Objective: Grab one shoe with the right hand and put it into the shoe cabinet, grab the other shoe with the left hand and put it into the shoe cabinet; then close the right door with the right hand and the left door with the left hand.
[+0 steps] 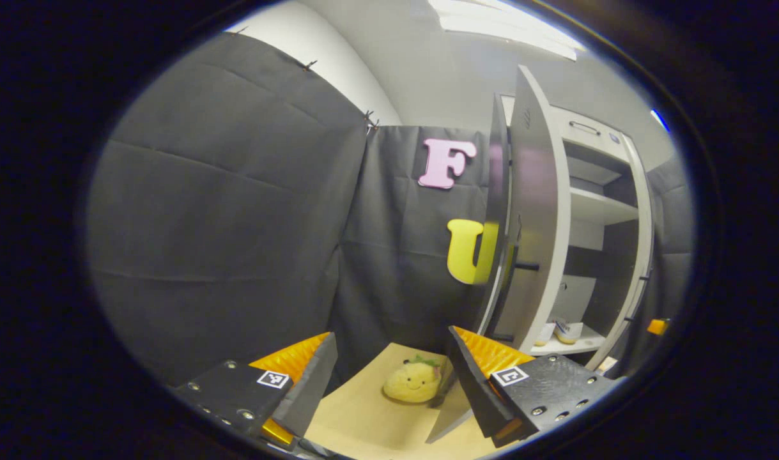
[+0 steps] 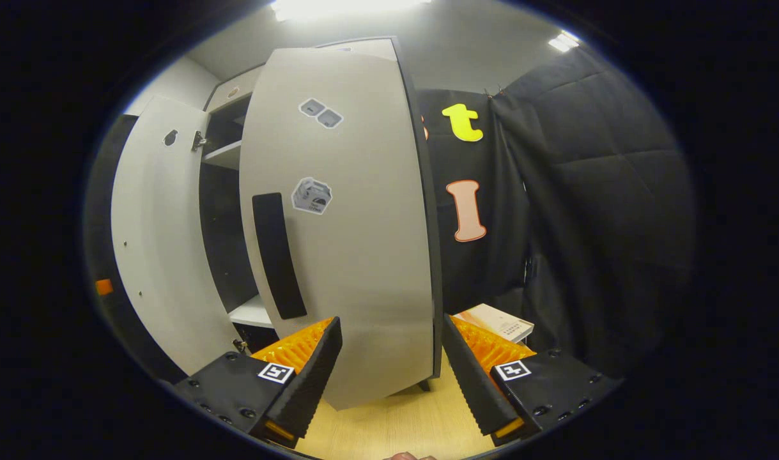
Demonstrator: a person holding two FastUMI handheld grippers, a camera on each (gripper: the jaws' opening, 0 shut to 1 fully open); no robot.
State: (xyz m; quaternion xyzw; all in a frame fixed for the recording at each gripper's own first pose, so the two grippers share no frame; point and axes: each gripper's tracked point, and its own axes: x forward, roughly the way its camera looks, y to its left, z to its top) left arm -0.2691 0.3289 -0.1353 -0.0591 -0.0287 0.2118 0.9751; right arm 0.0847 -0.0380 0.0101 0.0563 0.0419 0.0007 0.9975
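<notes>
The white shoe cabinet [image 1: 609, 211] stands at the right of the left gripper view, and its left door [image 1: 533, 223] swings out edge-on toward me. A pair of light shoes [image 1: 565, 331] rests on the bottom shelf inside. My left gripper [image 1: 392, 383] is open and holds nothing, some way left of that door. In the right gripper view the right door [image 2: 357, 255] with its black handle [image 2: 277, 255] hangs half open right in front. My right gripper [image 2: 389, 377] is open, with the door's lower part between its fingers.
A yellow plush toy [image 1: 413, 382] lies on the wooden floor [image 1: 363, 428] just ahead of my left gripper. A book [image 2: 494, 321] lies on the floor right of the right door. The left door [image 2: 153, 243] stands wide open. Black cloth walls close in on both sides.
</notes>
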